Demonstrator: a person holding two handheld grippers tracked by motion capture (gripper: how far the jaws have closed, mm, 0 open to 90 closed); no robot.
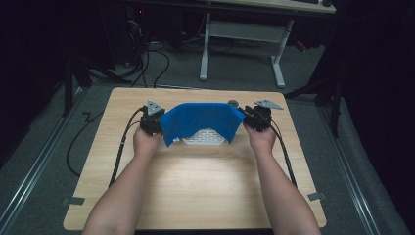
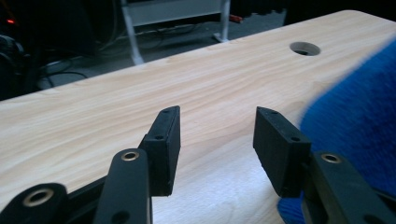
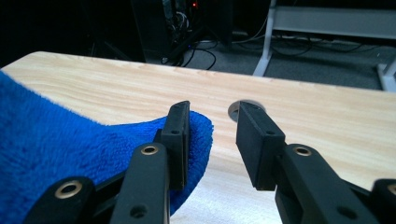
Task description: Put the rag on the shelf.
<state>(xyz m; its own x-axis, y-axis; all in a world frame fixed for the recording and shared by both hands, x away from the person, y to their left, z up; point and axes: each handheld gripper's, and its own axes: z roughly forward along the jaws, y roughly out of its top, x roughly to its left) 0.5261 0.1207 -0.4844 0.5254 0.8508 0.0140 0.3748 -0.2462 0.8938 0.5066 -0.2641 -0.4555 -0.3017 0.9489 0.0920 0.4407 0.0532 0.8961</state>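
A blue towel point(image 1: 198, 120) lies draped over a white perforated object point(image 1: 205, 137) at the middle of the wooden table point(image 1: 195, 191). My left gripper point(image 1: 157, 122) sits at the towel's left edge. In the left gripper view its jaws point(image 2: 217, 116) stand apart over bare wood, with the towel point(image 2: 359, 121) outside the right-hand jaw. My right gripper point(image 1: 248, 120) is at the towel's right edge. In the right gripper view it point(image 3: 214, 112) is open; a towel corner point(image 3: 56, 135) rests against the left-hand jaw and pokes a little into the gap, unpinched.
A round cable hole point(image 1: 233, 103) sits in the table just behind the towel, near the right gripper point(image 2: 305, 48). Black cables trail from both grippers off the table sides. A white desk frame point(image 1: 279, 54) stands on the floor beyond the far edge.
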